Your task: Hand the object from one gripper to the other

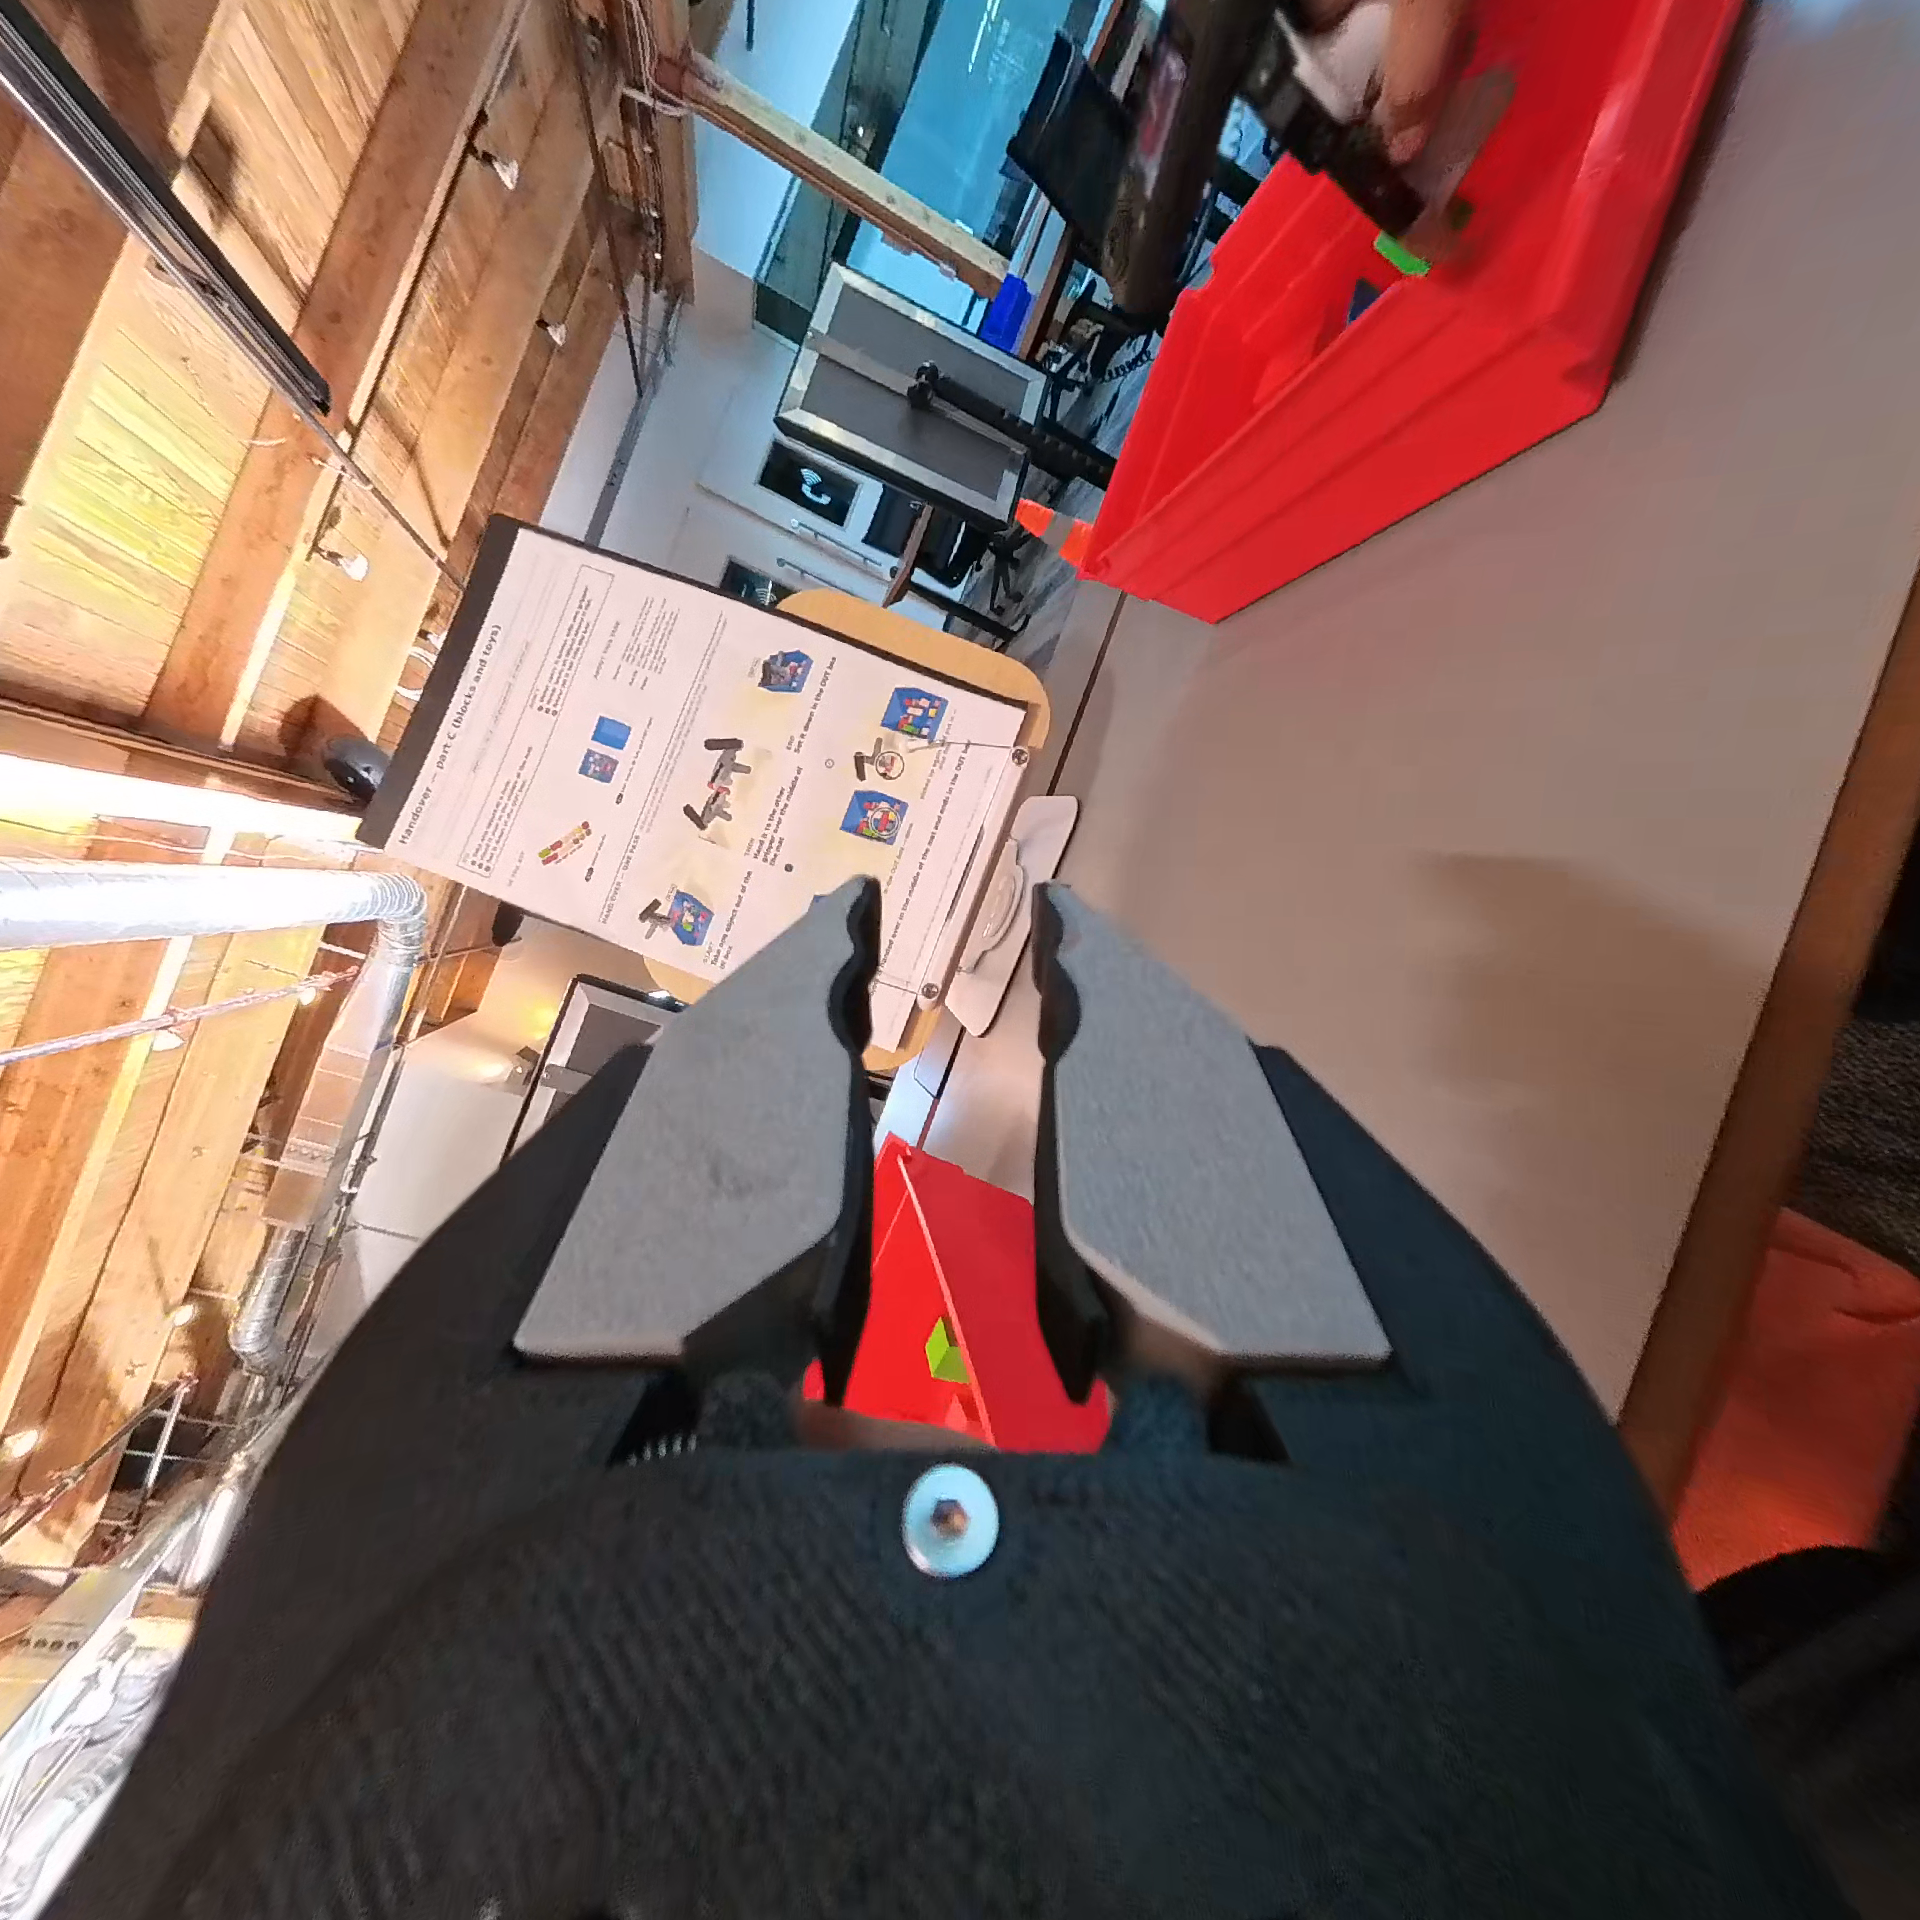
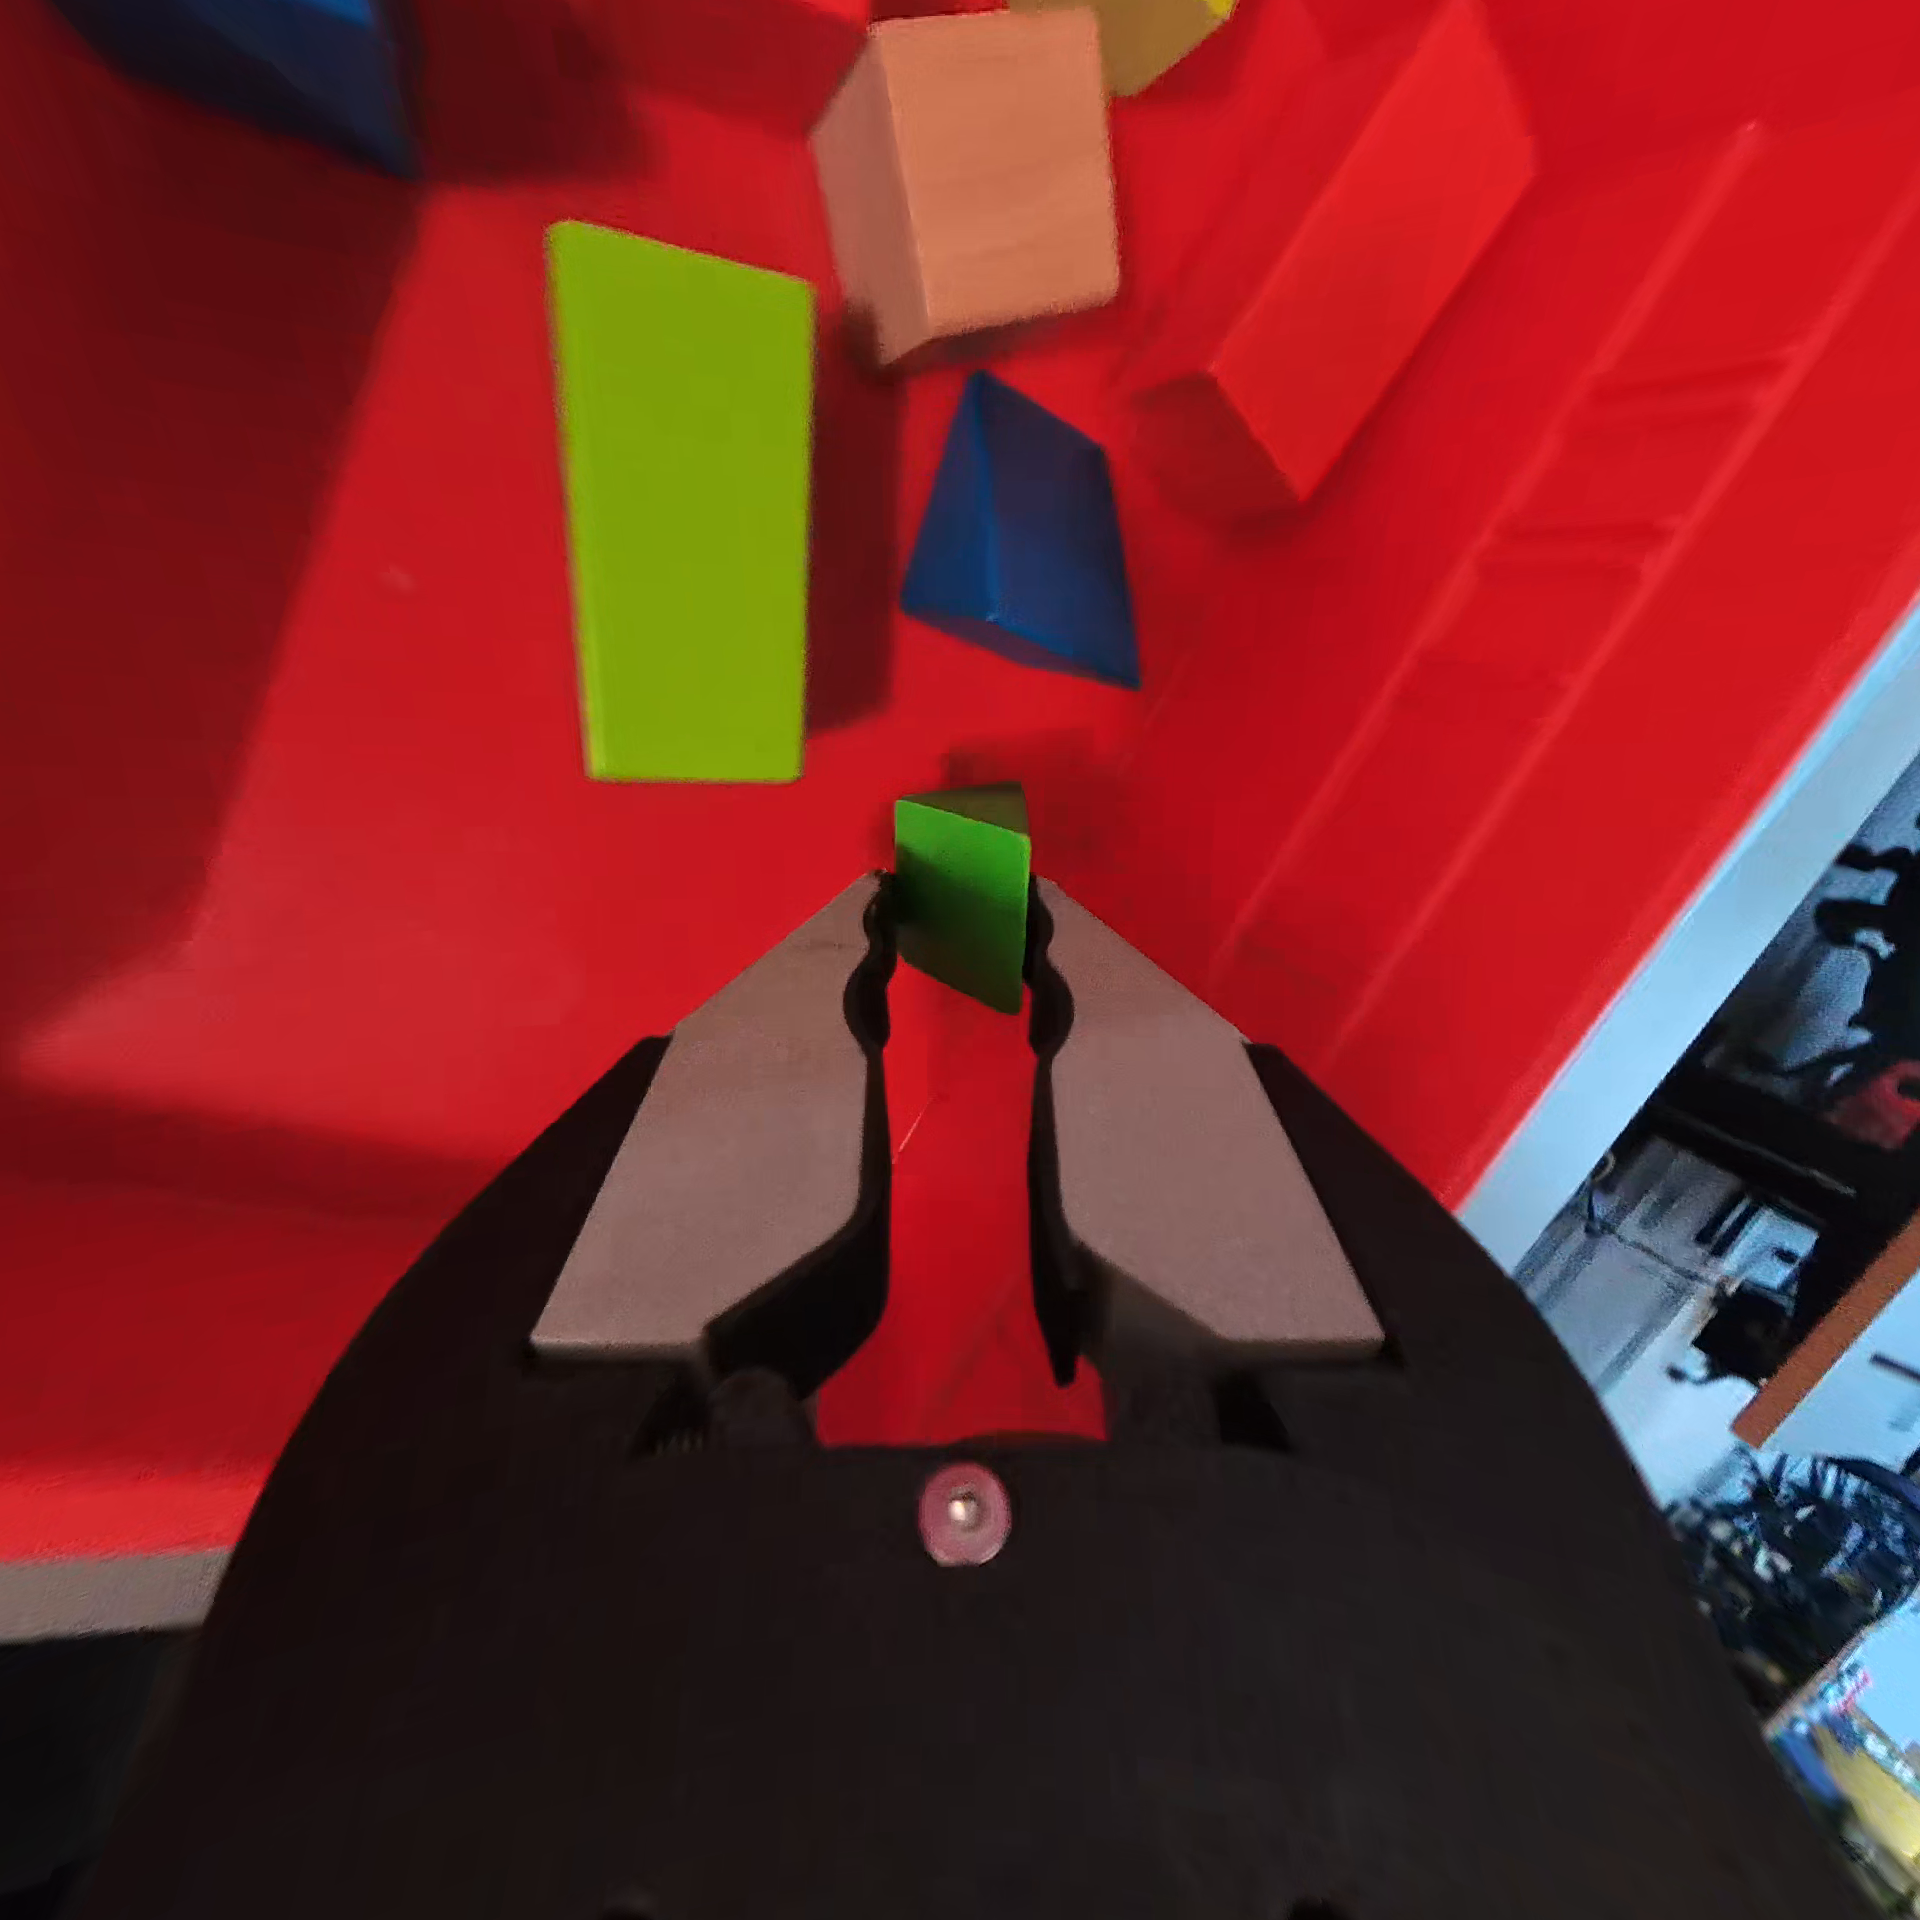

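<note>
Inside a red bin [image 2: 312, 935], the right gripper [image 2: 956, 904] is clamped on a small green block [image 2: 961, 899], its two fingertips pressing the block's left and right sides just above the bin floor. Five other blocks lie farther off on that floor: one long lime-green block [image 2: 691, 509] to the left, one blue wedge [image 2: 1023, 540] just beyond the held block, one plain wooden cube [image 2: 977, 177] at the far end, one red bar [image 2: 1351, 301] to the right, and one dark blue block [image 2: 291, 73] at the far left corner; a yellowish piece [image 2: 1153, 42] is cut off by the top edge. Over the grey table [image 1: 1455, 831], the left gripper [image 1: 951, 914] hangs with its fingers apart and nothing between them. Two red bins show in its view: one far right [image 1: 1403, 395], where the right gripper holds the green block, and one near [image 1: 987, 1268]. One instruction sheet [image 1: 727, 769] stands on a stand beyond.
</note>
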Motion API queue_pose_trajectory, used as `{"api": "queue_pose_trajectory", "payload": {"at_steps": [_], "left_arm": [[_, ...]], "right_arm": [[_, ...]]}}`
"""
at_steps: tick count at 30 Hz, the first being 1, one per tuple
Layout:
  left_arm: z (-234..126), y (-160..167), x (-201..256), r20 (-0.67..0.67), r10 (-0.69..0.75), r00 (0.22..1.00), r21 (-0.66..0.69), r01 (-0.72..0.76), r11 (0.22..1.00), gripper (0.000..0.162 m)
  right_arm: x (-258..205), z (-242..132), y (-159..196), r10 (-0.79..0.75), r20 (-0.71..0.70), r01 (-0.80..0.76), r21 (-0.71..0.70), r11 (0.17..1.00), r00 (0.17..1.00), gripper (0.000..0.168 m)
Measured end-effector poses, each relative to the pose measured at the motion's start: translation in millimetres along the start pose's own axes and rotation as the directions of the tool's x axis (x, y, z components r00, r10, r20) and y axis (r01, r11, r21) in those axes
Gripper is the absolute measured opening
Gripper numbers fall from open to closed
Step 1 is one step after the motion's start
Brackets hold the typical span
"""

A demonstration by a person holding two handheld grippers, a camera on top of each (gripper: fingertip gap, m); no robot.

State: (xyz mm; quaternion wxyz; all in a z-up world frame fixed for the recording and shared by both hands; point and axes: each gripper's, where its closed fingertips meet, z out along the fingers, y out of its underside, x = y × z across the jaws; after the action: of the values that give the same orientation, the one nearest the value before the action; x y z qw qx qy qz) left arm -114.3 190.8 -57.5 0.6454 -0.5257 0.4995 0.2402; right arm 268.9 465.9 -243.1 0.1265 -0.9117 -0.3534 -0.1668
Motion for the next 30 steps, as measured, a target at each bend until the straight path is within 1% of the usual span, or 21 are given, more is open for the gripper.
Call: {"api": "queue_pose_trajectory", "payload": {"at_steps": [1,4,9,10,12,13,15,17,18,20,21,22,24,26,28,29,30], "left_arm": [[-0.3,1.1,-0.8,0.002,0.000,1.000,-0.001,0.000,1.000,0.026],[-1.4,5.9,-1.4,0.001,0.006,1.000,-0.014,-0.006,1.000,0.026],[-4.0,9.3,-3.7,-0.004,-0.012,1.000,-0.008,0.012,1.000,0.026],[-4.0,9.8,-3.1,-0.008,-0.015,1.000,-0.005,0.015,1.000,0.026],[-2.7,12.3,-1.8,-0.015,-0.021,1.000,-0.016,0.021,1.000,0.026],[-2.1,13.7,-1.2,-0.016,-0.018,1.000,-0.025,0.018,1.000,0.026],[-1.5,15.1,0.1,-0.019,-0.009,1.000,-0.037,0.008,0.999,0.026],[-2.2,18.3,-2.8,-0.008,-0.011,1.000,-0.055,0.010,0.998,0.025],[-2.6,24.6,-9.7,0.019,-0.026,0.999,-0.084,0.027,0.996,0.025],[-4.3,50.2,-30.1,0.093,-0.110,0.989,-0.178,0.126,0.976,0.026],[-5.8,68.9,-39.8,0.132,-0.181,0.975,-0.232,0.208,0.950,0.028],[-8.4,92.0,-49.5,0.184,-0.264,0.947,-0.288,0.309,0.907,0.031],[-18.1,142.2,-64.7,0.313,-0.420,0.852,-0.371,0.517,0.772,0.036],[-28.6,178.5,-65.6,0.382,-0.556,0.738,-0.391,0.674,0.626,0.041],[-37.6,199.9,-61.4,0.411,-0.638,0.651,-0.395,0.758,0.519,0.046],[-41.7,208.1,-59.2,0.423,-0.653,0.628,-0.406,0.776,0.483,0.051],[-44.9,214.8,-58.5,0.436,-0.655,0.618,-0.413,0.784,0.464,0.054]], "right_arm": [[1.3,3.6,-2.4,0.026,0.016,-0.026,-0.006,1.000,1.000,0.022],[-6.1,10.5,-8.9,0.102,0.131,-0.102,-0.011,0.995,0.986,0.022],[-8.5,13.7,-9.9,0.147,0.189,-0.148,-0.005,0.989,0.971,0.025],[-7.5,13.5,-9.5,0.151,0.186,-0.153,-0.003,0.988,0.971,0.029],[-8.6,11.3,-8.3,0.158,0.197,-0.160,-0.006,0.987,0.968,0.043],[-9.4,8.8,-8.1,0.160,0.203,-0.163,-0.003,0.987,0.966,0.046],[-7.2,-0.9,-8.2,0.154,0.193,-0.161,0.018,0.987,0.969,0.049],[-4.8,-20.5,-8.4,0.146,0.178,-0.159,0.061,0.985,0.973,0.050],[-4.7,-35.9,-9.9,0.138,0.172,-0.157,0.104,0.982,0.975,0.050],[-12.3,-78.5,-19.8,0.100,0.185,-0.145,0.250,0.957,0.978,0.049],[-21.7,-104.4,-26.3,0.072,0.210,-0.141,0.338,0.931,0.975,0.049],[-34.9,-132.1,-32.5,0.030,0.245,-0.135,0.427,0.894,0.969,0.048],[-67.4,-187.5,-40.4,-0.076,0.305,-0.126,0.591,0.797,0.949,0.046],[-101.5,-232.7,-40.5,-0.180,0.330,-0.118,0.711,0.693,0.927,0.045],[-137.0,-266.5,-35.0,-0.280,0.341,-0.113,0.791,0.601,0.897,0.045],[-154.2,-281.0,-32.3,-0.329,0.348,-0.120,0.826,0.551,0.878,0.045],[-170.5,-292.8,-29.6,-0.378,0.352,-0.126,0.852,0.507,0.856,0.044]]}}
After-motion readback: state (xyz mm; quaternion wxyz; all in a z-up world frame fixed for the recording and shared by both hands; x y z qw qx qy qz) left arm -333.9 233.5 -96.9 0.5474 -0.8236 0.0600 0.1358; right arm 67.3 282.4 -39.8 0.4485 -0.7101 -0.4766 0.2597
